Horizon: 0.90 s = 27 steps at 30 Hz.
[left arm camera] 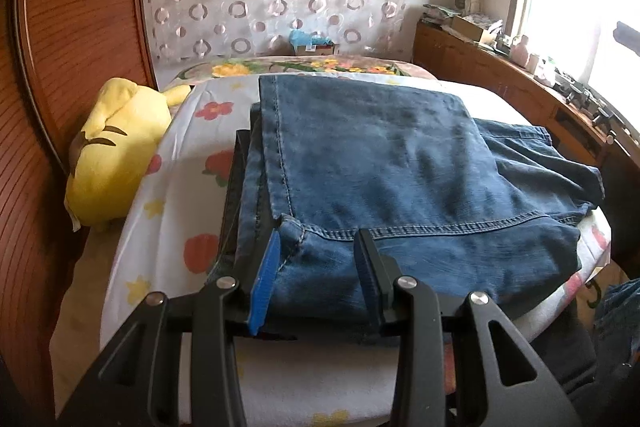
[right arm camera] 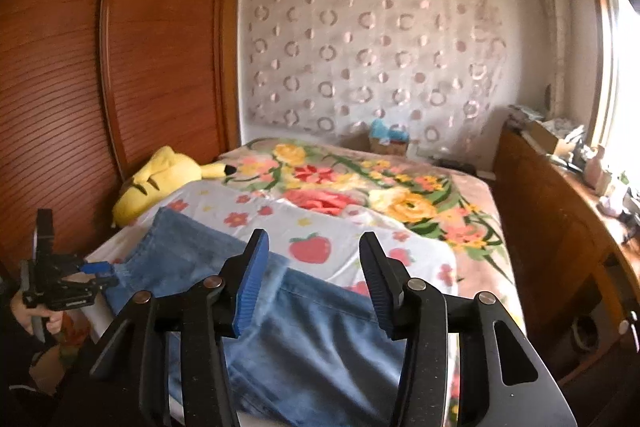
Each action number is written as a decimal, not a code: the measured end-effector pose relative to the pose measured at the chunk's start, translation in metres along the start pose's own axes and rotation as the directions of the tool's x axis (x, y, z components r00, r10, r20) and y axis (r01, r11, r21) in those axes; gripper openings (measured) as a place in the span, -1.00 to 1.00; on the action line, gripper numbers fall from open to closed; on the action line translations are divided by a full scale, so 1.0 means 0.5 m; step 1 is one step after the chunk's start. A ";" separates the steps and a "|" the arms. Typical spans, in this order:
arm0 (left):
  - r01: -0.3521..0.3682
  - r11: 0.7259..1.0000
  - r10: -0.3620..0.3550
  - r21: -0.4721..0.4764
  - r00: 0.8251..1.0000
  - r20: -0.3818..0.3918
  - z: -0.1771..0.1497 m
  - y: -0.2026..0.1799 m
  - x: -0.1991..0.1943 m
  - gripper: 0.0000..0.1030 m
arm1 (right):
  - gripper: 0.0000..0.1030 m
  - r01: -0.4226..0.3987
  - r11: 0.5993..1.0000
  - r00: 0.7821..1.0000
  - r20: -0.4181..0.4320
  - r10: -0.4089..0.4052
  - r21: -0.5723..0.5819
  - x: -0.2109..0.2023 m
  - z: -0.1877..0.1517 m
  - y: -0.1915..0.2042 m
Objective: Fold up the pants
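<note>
Jeans (left arm camera: 380,179) folded, both tools open, tilted down

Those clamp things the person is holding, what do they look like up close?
Each one, the left gripper and the right gripper, is a matte black plastic fork with two fingers. The inner pads are ribbed blue rubber. Round silver pivot screws sit on the angular black link arms, which have triangular cut-outs. No cables show.

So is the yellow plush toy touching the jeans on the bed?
Apart. In the left wrist view, the yellow plush toy lies by the wardrobe, with a strip of flowered sheet showing between it and the jeans.
</note>
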State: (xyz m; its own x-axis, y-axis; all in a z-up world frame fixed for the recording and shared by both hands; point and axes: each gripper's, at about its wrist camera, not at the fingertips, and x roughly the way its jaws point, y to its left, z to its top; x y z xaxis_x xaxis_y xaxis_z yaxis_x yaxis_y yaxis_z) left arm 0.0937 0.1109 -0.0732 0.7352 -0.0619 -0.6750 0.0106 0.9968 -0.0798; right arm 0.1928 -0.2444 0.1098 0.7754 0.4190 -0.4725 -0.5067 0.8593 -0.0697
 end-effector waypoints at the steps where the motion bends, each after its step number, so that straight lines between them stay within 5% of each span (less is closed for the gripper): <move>1: -0.005 1.000 0.005 -0.001 1.000 -0.003 0.000 0.001 0.003 -0.28 | -0.03 0.010 1.000 1.000 0.002 -0.010 0.001 -0.010 -0.004 -0.008; 14: -0.033 0.999 0.033 -0.002 0.999 -0.016 -0.016 0.012 0.029 -0.28 | 0.03 0.084 0.989 0.986 -0.156 -0.065 0.121 0.026 -0.198 -0.111; 19: -0.013 1.000 0.013 0.025 0.999 0.030 -0.016 0.004 0.011 -0.77 | 0.03 0.111 0.979 0.977 -0.199 -0.076 0.171 0.034 -0.266 -0.137; 27: -0.025 1.000 0.025 0.005 0.998 0.063 -0.006 0.028 -0.024 -0.86 | 0.03 0.154 0.955 0.964 -0.249 -0.089 0.255 0.030 -0.344 -0.182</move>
State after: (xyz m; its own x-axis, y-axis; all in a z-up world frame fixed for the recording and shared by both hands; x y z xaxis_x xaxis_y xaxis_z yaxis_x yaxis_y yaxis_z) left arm 0.0830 0.1255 -0.0686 0.7763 -0.0336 -0.6295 -0.0044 0.9983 -0.0587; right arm 0.1856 -0.3667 -0.0423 0.6993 0.2541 -0.6681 -0.2682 0.9597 0.0843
